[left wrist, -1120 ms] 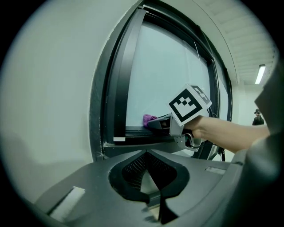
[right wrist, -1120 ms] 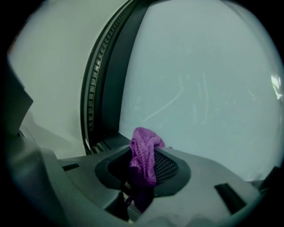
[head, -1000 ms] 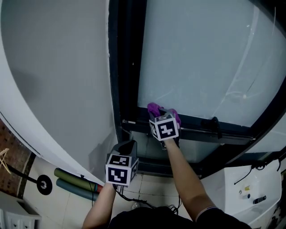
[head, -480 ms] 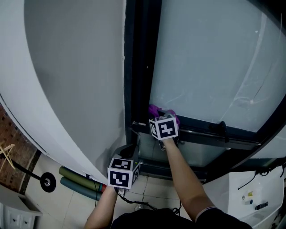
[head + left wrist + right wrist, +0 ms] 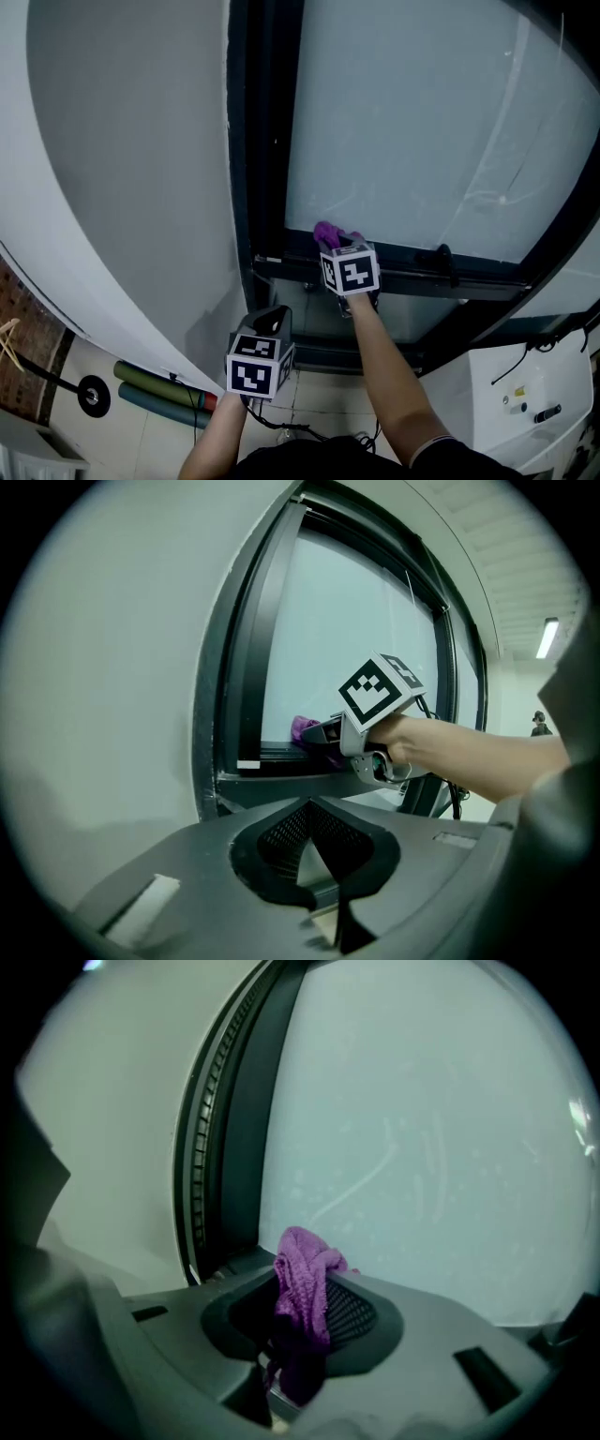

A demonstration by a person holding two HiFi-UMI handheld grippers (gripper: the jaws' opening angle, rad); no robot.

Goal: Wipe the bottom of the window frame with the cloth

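Observation:
A purple cloth (image 5: 327,232) is bunched against the bottom rail of the dark window frame (image 5: 412,267), near its left corner. My right gripper (image 5: 339,246) is shut on the cloth (image 5: 302,1290), which sticks up between its jaws toward the frosted glass (image 5: 431,1147). From the left gripper view the cloth (image 5: 304,728) shows on the sill beside the right gripper (image 5: 328,733). Lower down and to the left, my left gripper (image 5: 270,322) hangs below the frame, shut with nothing between its jaws.
A dark vertical frame post (image 5: 262,141) stands just left of the cloth, with a grey wall (image 5: 122,169) beyond it. A black handle (image 5: 442,255) sits on the bottom rail to the right. Rolled mats (image 5: 155,389) and a white cabinet (image 5: 525,403) lie on the floor below.
The right gripper and cloth stayed at the frame's bottom left corner, shifting slightly. The head view swung sideways and back. The left gripper held its place below.

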